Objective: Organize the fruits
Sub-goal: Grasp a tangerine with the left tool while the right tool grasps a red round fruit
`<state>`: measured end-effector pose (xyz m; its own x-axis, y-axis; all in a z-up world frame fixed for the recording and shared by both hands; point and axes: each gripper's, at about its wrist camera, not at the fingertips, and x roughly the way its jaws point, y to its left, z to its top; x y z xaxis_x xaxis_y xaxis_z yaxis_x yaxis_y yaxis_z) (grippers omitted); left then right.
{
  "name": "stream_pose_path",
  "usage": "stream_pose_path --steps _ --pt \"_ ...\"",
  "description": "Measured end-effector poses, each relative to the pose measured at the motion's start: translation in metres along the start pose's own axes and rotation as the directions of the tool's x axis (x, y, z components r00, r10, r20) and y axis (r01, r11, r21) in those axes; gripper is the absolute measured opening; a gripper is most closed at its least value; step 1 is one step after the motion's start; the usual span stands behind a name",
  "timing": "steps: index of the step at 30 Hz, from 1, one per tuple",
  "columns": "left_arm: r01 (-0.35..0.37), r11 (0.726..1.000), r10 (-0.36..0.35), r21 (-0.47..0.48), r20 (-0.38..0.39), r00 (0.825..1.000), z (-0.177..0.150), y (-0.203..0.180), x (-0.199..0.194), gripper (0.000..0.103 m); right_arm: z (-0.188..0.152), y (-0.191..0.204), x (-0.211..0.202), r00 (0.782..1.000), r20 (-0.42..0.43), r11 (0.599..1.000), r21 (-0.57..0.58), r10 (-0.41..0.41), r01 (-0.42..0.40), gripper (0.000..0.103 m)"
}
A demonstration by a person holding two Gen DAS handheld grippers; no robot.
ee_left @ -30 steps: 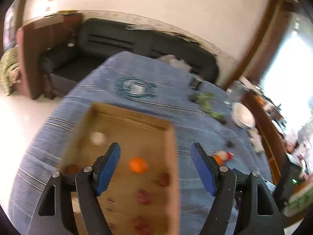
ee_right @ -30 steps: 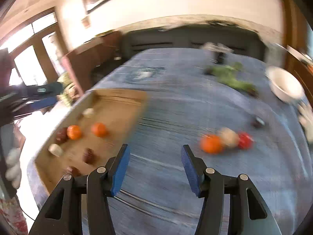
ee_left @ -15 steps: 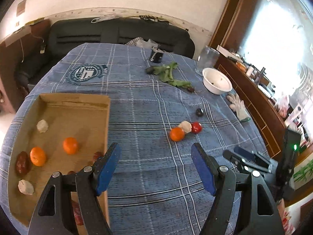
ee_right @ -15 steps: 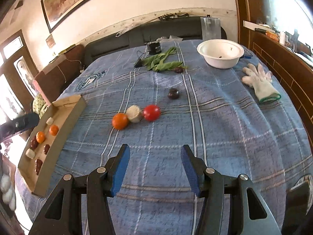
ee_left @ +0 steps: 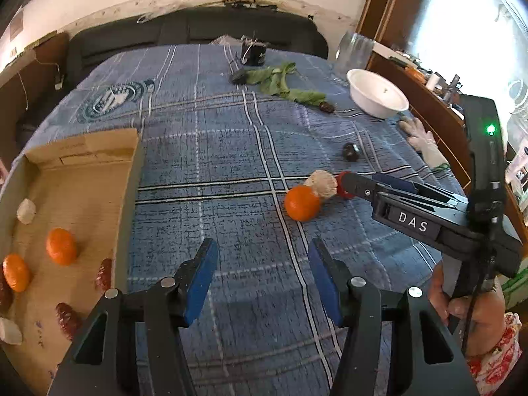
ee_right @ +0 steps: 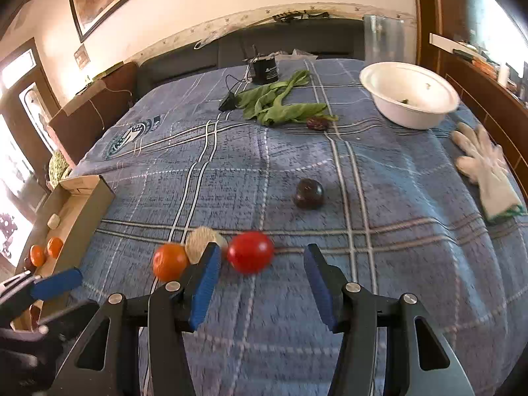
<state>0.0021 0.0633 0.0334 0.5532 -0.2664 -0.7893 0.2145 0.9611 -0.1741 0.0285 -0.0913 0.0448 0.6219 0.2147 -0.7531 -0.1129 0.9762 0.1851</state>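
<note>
The right gripper (ee_right: 260,275) has its blue fingers spread apart with nothing between them, low over the blue plaid cloth (ee_right: 379,198), and a red tomato (ee_right: 250,256) lies just ahead, nearer its left finger. Touching that tomato is one pale netted fruit (ee_right: 202,239), and against that one orange (ee_right: 169,261): three fruits in a row. Further out sits one dark round fruit (ee_right: 309,193) alone, then a bunch of green leaves (ee_right: 280,102) with a small dark fruit (ee_right: 317,123) at its edge, one white bowl (ee_right: 409,94) and one white glove (ee_right: 486,168).

The left gripper (ee_left: 262,272) is likewise spread wide and empty above the cloth. To its left stands the cardboard tray (ee_left: 127,194), holding two oranges (ee_left: 61,246), at least three pale pieces (ee_left: 25,210) and several dark red fruits (ee_left: 105,274) whose exact number cannot be told.
</note>
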Motion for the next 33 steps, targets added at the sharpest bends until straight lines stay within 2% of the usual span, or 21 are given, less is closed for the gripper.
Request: stream_pose_path --steps 5,7,9,11,14,16,17,19,25,26,29,30,32,33 --pt "0.016 1.000 -0.015 0.012 -0.027 1.000 0.008 -0.008 0.026 0.056 0.000 0.006 0.010 1.000 0.009 1.000 -0.017 0.022 -0.022 0.056" --pt "0.022 1.000 -0.021 0.018 -0.040 0.999 0.013 -0.013 0.038 0.056 0.000 0.002 0.010 0.998 0.008 0.998 -0.006 0.056 -0.056 0.049" --pt "0.033 0.999 -0.032 0.018 -0.049 0.998 0.017 -0.017 0.048 0.056 0.000 -0.003 0.009 0.996 0.000 0.995 0.019 0.094 -0.094 0.037" --pt "0.034 0.999 -0.034 0.026 -0.032 0.999 0.021 -0.020 0.052 0.056 0.000 -0.009 0.007 0.996 -0.003 0.996 0.029 0.090 -0.090 0.034" --pt "0.059 0.998 -0.058 0.022 -0.030 0.998 0.027 -0.023 0.061 0.056 0.001 -0.019 0.003 0.998 -0.001 0.996 0.053 0.068 -0.067 0.034" --pt "0.050 0.998 -0.050 0.042 -0.012 0.999 0.028 -0.026 0.063 0.055 0.002 -0.024 0.000 1.000 0.005 0.998 0.054 0.012 -0.012 0.034" --pt "0.044 0.997 -0.044 0.060 -0.001 0.999 0.027 -0.028 0.063 0.043 0.002 -0.026 -0.001 1.000 0.010 0.999 0.049 -0.019 0.018 0.034" --pt "0.058 0.995 -0.058 0.081 0.005 0.998 0.026 -0.029 0.063 0.031 0.001 -0.030 -0.003 0.999 0.016 0.998 0.039 -0.044 0.044 0.034" --pt "0.111 0.993 -0.112 0.037 0.027 0.993 0.025 -0.019 0.062 0.031 0.002 -0.033 -0.002 0.999 0.018 0.999 0.033 -0.034 0.033 0.036" --pt "0.113 0.993 -0.114 0.035 0.028 0.993 0.025 -0.019 0.062 0.031 0.002 -0.034 -0.002 1.000 0.014 0.999 0.035 -0.019 0.019 0.039" --pt "0.114 0.993 -0.115 0.035 0.028 0.993 0.025 -0.019 0.062 0.031 0.002 -0.039 -0.006 0.992 -0.007 0.991 0.048 0.124 -0.124 0.054" --pt "0.114 0.993 -0.115 0.035 0.028 0.993 0.025 -0.019 0.062 0.031 0.002 -0.040 -0.008 0.990 -0.015 0.989 0.032 0.143 -0.143 0.055" --pt "0.116 0.993 -0.117 0.035 0.027 0.993 0.025 -0.019 0.062 0.031 0.001 -0.037 -0.011 0.995 -0.015 0.995 -0.020 0.096 -0.097 0.056" --pt "0.118 0.992 -0.119 0.035 0.026 0.993 0.026 -0.018 0.062 0.031 0.000 -0.036 -0.011 0.999 -0.017 0.998 -0.052 0.044 -0.045 0.056"
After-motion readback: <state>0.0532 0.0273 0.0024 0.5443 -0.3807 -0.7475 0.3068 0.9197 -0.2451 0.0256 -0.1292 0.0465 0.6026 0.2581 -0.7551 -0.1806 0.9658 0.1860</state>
